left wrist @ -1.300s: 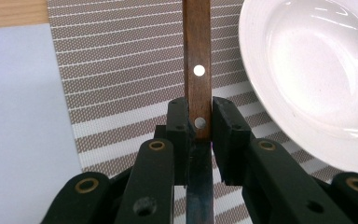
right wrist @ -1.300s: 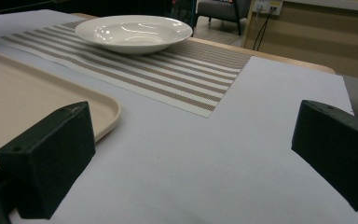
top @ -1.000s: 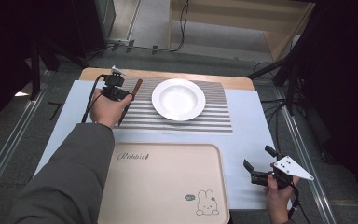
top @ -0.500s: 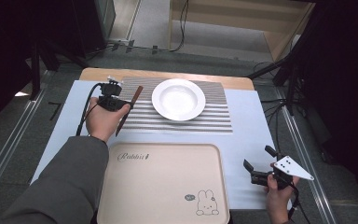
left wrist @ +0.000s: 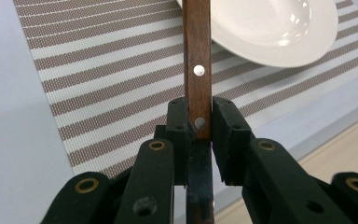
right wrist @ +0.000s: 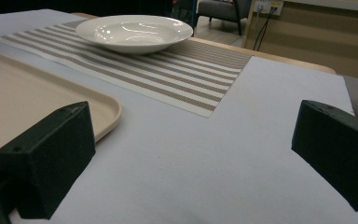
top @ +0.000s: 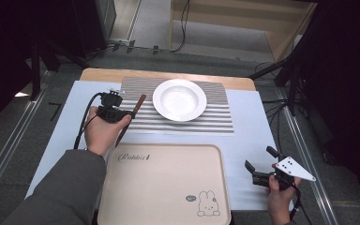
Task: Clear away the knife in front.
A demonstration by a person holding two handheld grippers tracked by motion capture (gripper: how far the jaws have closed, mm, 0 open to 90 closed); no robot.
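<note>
A knife with a brown wooden handle [top: 138, 104] and a dark blade is clamped in my left gripper [top: 127, 114], which is shut on it over the left edge of the striped placemat [top: 215, 118]. Seen from the left gripper view, the riveted handle [left wrist: 197, 56] points away toward the white plate [left wrist: 270, 28], and the jaws [left wrist: 199, 123] squeeze its lower end. The plate [top: 179, 99] sits in the middle of the placemat. My right gripper [top: 258, 161] rests open near the table's front right, with nothing between its jaws [right wrist: 191, 158].
A beige tray [top: 164, 187] with a rabbit print lies at the front centre, between the two hands. A pale sheet [top: 248, 140] covers the table under the placemat and tray. The wooden table edge [top: 168, 74] runs along the far side.
My left gripper has drawn back toward the near side with the knife in it, from the placemat's far left corner to its left edge. The right gripper has stayed put.
</note>
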